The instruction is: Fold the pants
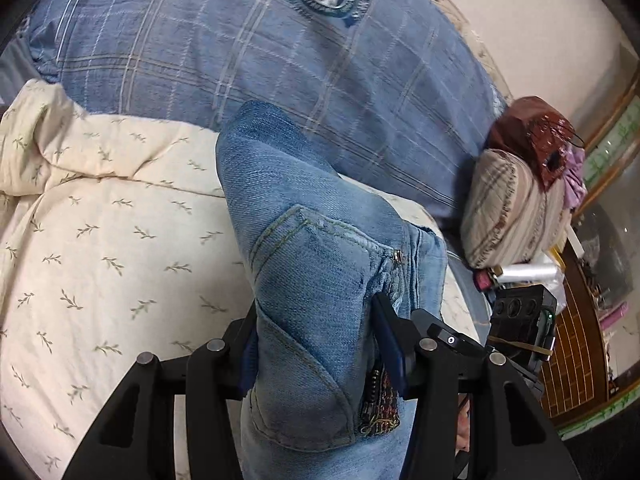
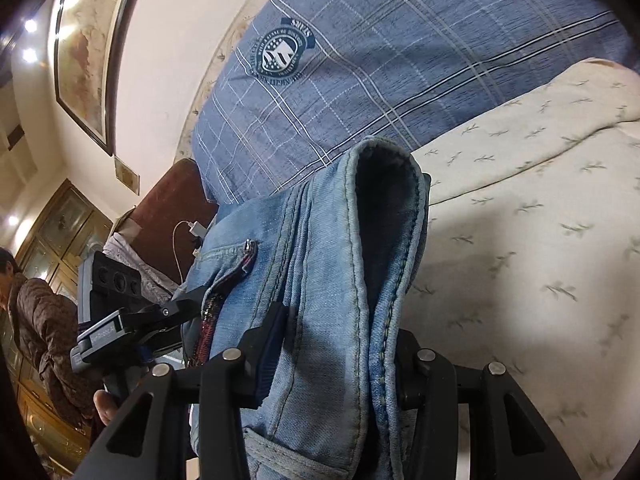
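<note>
Light blue jeans hang lifted above the bed. My left gripper is shut on the jeans at the back pocket and waist end. In the right wrist view, my right gripper is shut on the jeans near a hemmed edge that stands up in a loop. The left gripper also shows at the left of the right wrist view, holding the same cloth. The right gripper's body shows at the right of the left wrist view.
A cream quilt with leaf print covers the bed below. A blue plaid blanket lies behind it. A striped pillow and dark red bag sit at the right. A person in a brown jacket stands at left.
</note>
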A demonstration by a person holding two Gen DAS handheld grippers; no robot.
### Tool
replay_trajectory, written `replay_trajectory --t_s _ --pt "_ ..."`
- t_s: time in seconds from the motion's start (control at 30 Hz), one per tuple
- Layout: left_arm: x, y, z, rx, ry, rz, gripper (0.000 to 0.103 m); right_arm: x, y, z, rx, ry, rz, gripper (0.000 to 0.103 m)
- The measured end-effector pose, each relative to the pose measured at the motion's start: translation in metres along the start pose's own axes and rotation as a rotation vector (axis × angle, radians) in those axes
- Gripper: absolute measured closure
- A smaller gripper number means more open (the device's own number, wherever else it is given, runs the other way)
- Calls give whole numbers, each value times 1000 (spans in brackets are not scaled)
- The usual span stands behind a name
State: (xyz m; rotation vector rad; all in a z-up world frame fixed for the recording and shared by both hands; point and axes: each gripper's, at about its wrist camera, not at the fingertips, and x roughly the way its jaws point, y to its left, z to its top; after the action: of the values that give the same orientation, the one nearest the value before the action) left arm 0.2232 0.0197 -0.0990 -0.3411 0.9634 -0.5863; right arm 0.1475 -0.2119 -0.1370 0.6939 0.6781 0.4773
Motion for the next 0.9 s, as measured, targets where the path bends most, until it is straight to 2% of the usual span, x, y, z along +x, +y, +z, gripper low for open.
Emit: replay_trajectory --t_s 0.33,0.47,0.53,0.67,0.8,0.9 --pt "41 43 -7 -107 64 28 49 35 -14 0 8 109 -125 55" --pt "49 48 -10 -126 84 66 39 43 -21 -2 -4 139 -190 53" --pt "49 46 -9 -136 88 88 38 45 -21 -4 -10 144 -218 51" --pt "33 38 -10 -121 70 140 36 37 -11 -4 -77 111 -263 45" --pt "-7 18 -16 -45 -32 215 34 15 8 -8 -182 15 -323 45" --pt "-28 2 -25 23 -87 292 26 -11 30 -16 -287 -89 -280 45"
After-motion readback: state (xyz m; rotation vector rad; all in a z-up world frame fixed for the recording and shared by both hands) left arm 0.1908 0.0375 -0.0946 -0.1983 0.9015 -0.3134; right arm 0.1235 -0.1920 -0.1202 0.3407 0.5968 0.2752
